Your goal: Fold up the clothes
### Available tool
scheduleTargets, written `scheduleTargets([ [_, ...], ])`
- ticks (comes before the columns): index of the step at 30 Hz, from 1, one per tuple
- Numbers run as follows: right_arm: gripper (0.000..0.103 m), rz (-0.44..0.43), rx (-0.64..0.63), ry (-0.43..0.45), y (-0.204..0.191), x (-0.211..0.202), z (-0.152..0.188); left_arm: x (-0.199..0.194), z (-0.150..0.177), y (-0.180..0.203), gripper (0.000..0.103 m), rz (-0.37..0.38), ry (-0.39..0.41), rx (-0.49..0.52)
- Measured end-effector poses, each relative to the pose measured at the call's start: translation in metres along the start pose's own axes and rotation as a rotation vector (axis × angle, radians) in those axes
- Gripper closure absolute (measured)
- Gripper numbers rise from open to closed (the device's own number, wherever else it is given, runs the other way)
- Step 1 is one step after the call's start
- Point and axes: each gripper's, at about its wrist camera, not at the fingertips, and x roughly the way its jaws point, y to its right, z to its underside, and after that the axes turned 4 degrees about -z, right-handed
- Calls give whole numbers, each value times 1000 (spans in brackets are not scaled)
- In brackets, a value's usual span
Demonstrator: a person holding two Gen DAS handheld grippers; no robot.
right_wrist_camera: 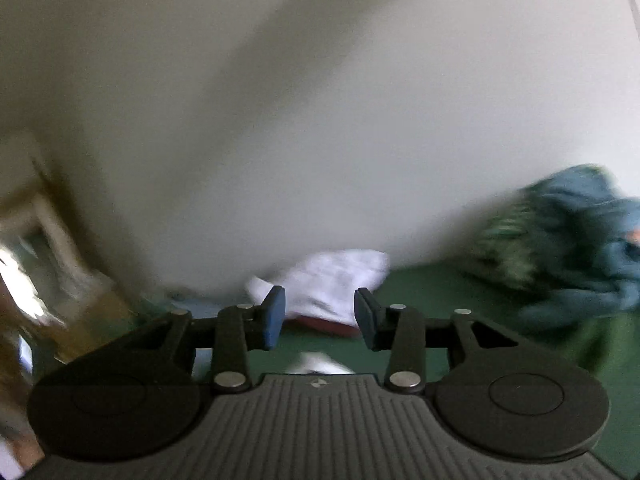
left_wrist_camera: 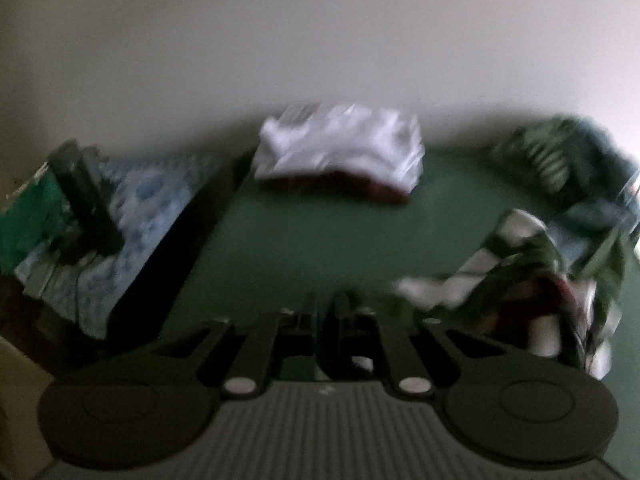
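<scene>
We are looking at a folded white garment (left_wrist_camera: pixel 340 148) lying at the far edge of the green surface (left_wrist_camera: pixel 300 232), close against the wall (left_wrist_camera: pixel 320 40); it is sitting on something dark red, and we are judging it a finished stack parked out of the working space. To the right a loose heap (left_wrist_camera: pixel 560 160) of green-striped and blue clothes is lying unfolded, probably the supply waiting its turn. We are holding the left gripper (left_wrist_camera: pixel 322 312) low over the near part of the surface, its jaws together, and a white, green and dark red cloth (left_wrist_camera: pixel 520 280) is trailing just right of them; the blur is keeping us from telling whether the tips are pinching it. We are holding the right gripper (right_wrist_camera: pixel 320 316) higher, pointing toward the white stack, its jaws standing apart with nothing between the blue pads (right_wrist_camera: pixel 274 316), so we are judging it ready for a fresh hold. On the left a blue patterned bedcover (left_wrist_camera: pixel 132 216) is lying with dark items on it. We are seeing no baskets or bins; the clothes are lying loose.
</scene>
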Motion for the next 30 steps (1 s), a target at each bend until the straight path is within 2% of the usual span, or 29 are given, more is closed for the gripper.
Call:
scheduleTargets([
  [2, 53, 59, -64, -124, -9, 5, 29, 4, 22, -18, 97, -7, 12, 48],
  [5, 51, 37, 46, -319, -12, 13, 79, 12, 44, -37, 90, 37, 28, 135],
  [6, 50, 36, 91, -353, -16, 19, 92, 14, 47, -40, 82, 73, 20, 159],
  [7, 49, 37, 133, -380, -20, 24, 104, 16, 50, -43, 76, 108, 13, 182],
  [9, 47, 30, 212, -384, -35, 33, 115, 20, 59, -40, 57, 194, -8, 231],
  [10, 45, 18, 227, -390, -42, 42, 117, 22, 64, -35, 54, 242, -21, 255],
  [11, 44, 2, 237, -398, -48, 52, 119, 23, 69, -30, 47, 282, -29, 282],
  [12, 44, -13, 247, -405, -54, 63, 120, 21, 75, -23, 42, 296, -21, 315],
  [14, 53, -43, 266, -420, -67, 83, 123, 19, 87, -11, 39, 322, -9, 377],
  [15, 72, -30, 251, -435, -70, 91, 119, 20, 90, -8, 40, 328, -12, 383],
  [16, 85, -11, 229, -452, -71, 98, 114, 20, 92, -7, 40, 333, -16, 387],
  [17, 86, 8, 207, -468, -73, 106, 109, 20, 92, -7, 40, 333, -18, 378],
  [19, 88, -27, 225, -403, -65, 113, 89, 17, 91, -11, 40, 307, 1, 362],
  [23, 90, -96, 238, -111, -56, 113, -6, 14, 87, -12, 38, 215, 44, 325],
  [25, 88, -49, 262, 21, -44, 122, -40, 15, 83, -9, 37, 182, 49, 300],
  [26, 85, -10, 265, 80, -38, 127, -54, 16, 81, -5, 37, 170, 53, 291],
  [27, 71, 25, 236, 101, -32, 133, -61, 17, 80, -2, 36, 160, 59, 286],
  [28, 51, 69, 187, 79, -27, 140, -64, 19, 78, 2, 35, 151, 64, 281],
  [29, 45, 127, 139, 46, -23, 142, -60, 20, 76, 6, 34, 147, 67, 277],
  [30, 45, 186, 92, 11, -19, 143, -56, 23, 74, 11, 33, 143, 69, 271],
])
